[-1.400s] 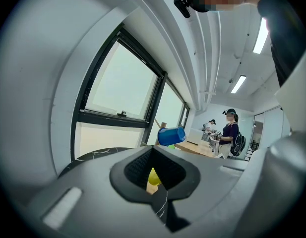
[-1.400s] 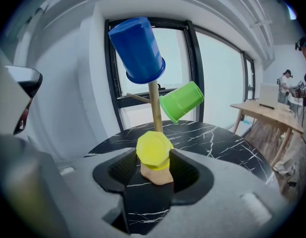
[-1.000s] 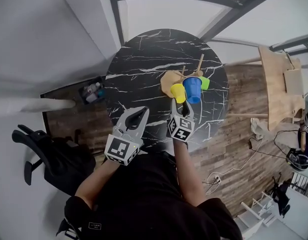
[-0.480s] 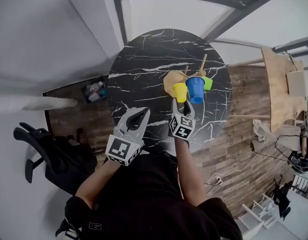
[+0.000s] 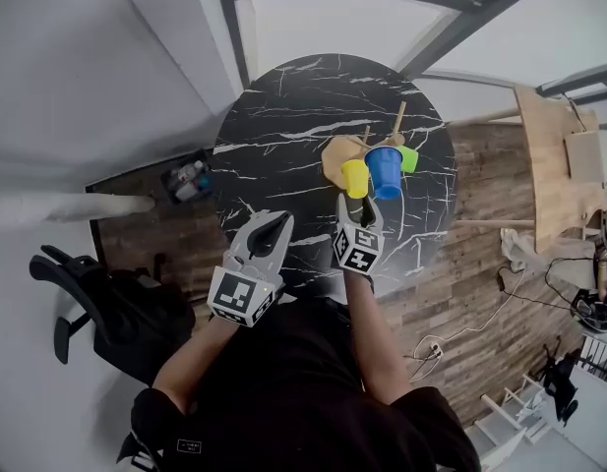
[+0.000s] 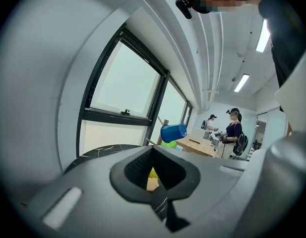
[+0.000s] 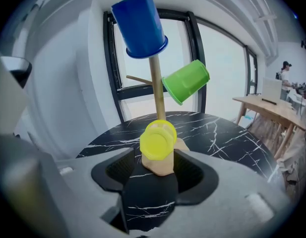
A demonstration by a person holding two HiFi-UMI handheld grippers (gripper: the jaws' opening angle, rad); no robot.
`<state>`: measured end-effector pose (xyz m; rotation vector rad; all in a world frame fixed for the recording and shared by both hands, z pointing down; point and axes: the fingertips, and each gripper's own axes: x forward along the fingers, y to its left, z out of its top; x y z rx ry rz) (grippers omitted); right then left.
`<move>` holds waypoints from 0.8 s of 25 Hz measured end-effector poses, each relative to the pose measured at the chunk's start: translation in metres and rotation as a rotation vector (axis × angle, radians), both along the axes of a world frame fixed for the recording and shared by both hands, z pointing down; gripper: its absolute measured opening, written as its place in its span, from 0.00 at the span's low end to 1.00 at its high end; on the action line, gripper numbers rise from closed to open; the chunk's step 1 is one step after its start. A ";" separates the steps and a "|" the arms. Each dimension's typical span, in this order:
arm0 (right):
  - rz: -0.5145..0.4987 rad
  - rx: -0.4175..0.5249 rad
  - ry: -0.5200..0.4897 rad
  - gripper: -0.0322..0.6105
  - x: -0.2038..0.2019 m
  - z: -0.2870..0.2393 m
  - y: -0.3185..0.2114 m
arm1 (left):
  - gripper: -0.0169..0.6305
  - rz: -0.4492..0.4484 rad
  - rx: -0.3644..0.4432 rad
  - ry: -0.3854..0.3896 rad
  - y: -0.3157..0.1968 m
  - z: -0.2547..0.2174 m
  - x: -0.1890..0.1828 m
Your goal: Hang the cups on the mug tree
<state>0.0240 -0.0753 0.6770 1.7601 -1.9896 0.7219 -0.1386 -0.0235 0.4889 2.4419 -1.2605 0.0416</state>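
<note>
A wooden mug tree [image 5: 334,155] stands on the round black marble table [image 5: 283,126]. A blue cup [image 7: 139,25] sits upside down on its top. To the right, a green cup [image 7: 187,81] hangs on a side peg. The yellow cup [image 7: 156,140] hangs on the near peg. My right gripper [image 5: 357,207] sits just short of the yellow cup. Its jaws have just been opening and stand open, and the pads [image 7: 190,172] do not touch the cup. My left gripper [image 5: 273,226] is shut and empty, left of the tree.
A black office chair [image 5: 96,303] stands at the lower left, and a box of bottles [image 5: 185,178] sits on the floor left of the table. A wooden table [image 5: 549,165] is on the right. People [image 6: 234,133] stand far back in the room.
Both grippers keep their places and the yellow cup stays on its peg. Only the view has shifted slightly.
</note>
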 end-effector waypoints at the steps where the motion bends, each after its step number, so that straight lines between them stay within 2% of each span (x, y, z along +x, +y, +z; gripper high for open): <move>1: 0.000 -0.004 0.001 0.42 0.001 -0.001 0.002 | 0.03 0.001 0.000 0.005 0.000 -0.001 0.001; 14: -0.027 -0.059 -0.057 0.40 -0.006 -0.013 0.032 | 0.03 -0.034 -0.017 0.046 -0.002 -0.004 0.007; 18: -0.069 -0.075 -0.083 0.30 -0.013 -0.019 0.040 | 0.03 -0.061 -0.022 0.041 -0.005 -0.004 0.006; 20: -0.104 -0.078 -0.093 0.20 -0.016 -0.023 0.043 | 0.03 -0.082 -0.019 0.039 -0.007 -0.006 0.006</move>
